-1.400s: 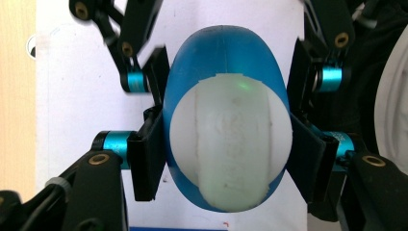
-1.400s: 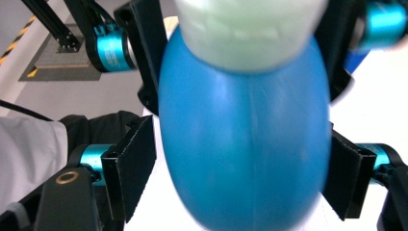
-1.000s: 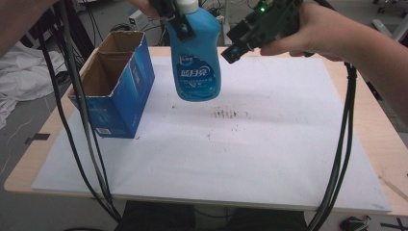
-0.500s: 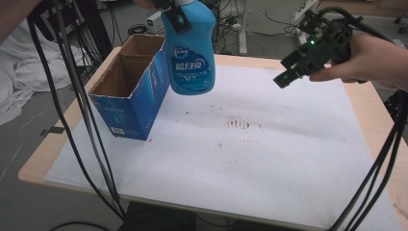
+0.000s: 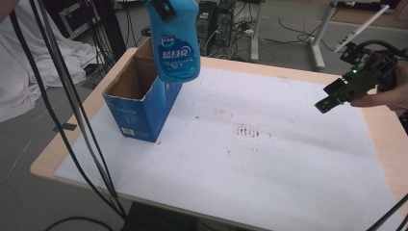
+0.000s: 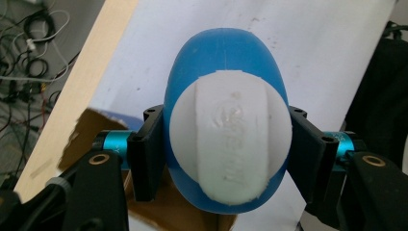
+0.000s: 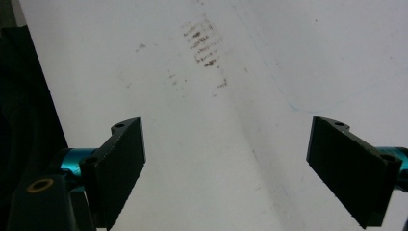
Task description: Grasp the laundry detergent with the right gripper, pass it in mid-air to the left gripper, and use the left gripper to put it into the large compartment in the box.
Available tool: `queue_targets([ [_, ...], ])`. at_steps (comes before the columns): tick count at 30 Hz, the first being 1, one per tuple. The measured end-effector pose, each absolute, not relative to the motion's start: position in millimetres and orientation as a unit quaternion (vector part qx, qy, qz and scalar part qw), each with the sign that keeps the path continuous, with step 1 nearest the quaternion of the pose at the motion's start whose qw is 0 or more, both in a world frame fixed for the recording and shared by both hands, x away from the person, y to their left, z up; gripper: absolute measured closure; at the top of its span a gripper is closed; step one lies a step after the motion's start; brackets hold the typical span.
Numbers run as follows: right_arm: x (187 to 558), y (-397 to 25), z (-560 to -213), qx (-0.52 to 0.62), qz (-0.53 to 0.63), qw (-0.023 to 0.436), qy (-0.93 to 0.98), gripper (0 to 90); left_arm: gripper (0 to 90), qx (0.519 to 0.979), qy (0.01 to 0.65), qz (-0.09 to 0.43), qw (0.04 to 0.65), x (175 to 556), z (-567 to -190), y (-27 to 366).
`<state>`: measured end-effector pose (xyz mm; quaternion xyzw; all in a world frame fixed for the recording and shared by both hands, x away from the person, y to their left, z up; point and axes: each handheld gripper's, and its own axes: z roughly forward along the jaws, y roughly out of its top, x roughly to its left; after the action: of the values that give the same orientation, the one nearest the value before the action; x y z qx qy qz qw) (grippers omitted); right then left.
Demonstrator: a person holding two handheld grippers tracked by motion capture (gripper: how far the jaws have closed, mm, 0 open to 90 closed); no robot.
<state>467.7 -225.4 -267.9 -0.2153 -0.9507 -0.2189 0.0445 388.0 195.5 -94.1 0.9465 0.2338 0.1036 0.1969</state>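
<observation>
**Bottle Held Above Open Box**

While the table, covered by a white sheet marked with faint dark smudges, is taken as the clock face in the high view, the blue cardboard box is found toward nine o'clock, its top open. Just above the box's two o'clock corner, clear of the rim, the blue detergent bottle is held upright in the air. It is clamped at its upper part by the left gripper, whose jaws are pressed against both flanks just below the white cap. A labelled glossy body, widening downward, is shown.

For a clean drop-in, the bottle is best shifted toward eight o'clock until centred over the opening, kept vertical, and lowered before the grip is loosened. The right gripper is kept idle near three o'clock, jaws spread wide with nothing between them.
</observation>
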Motion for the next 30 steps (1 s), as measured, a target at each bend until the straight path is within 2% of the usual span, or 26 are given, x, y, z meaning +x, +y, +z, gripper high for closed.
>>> queue_targets([
  [17, 479.5, -260.4, -274.3, -0.259, -0.219, 0.044, -0.94, 12.7, 38.5, 0.909, 0.354, 0.135, 0.175, 385.2, -96.1, 256.3],
  [30, 483.4, -271.4, -275.6, -0.272, -0.22, 0.045, -0.936, 12.7, 38.5, 0.892, 0.397, 0.135, 0.17, 385.7, -111.0, 270.3],
])
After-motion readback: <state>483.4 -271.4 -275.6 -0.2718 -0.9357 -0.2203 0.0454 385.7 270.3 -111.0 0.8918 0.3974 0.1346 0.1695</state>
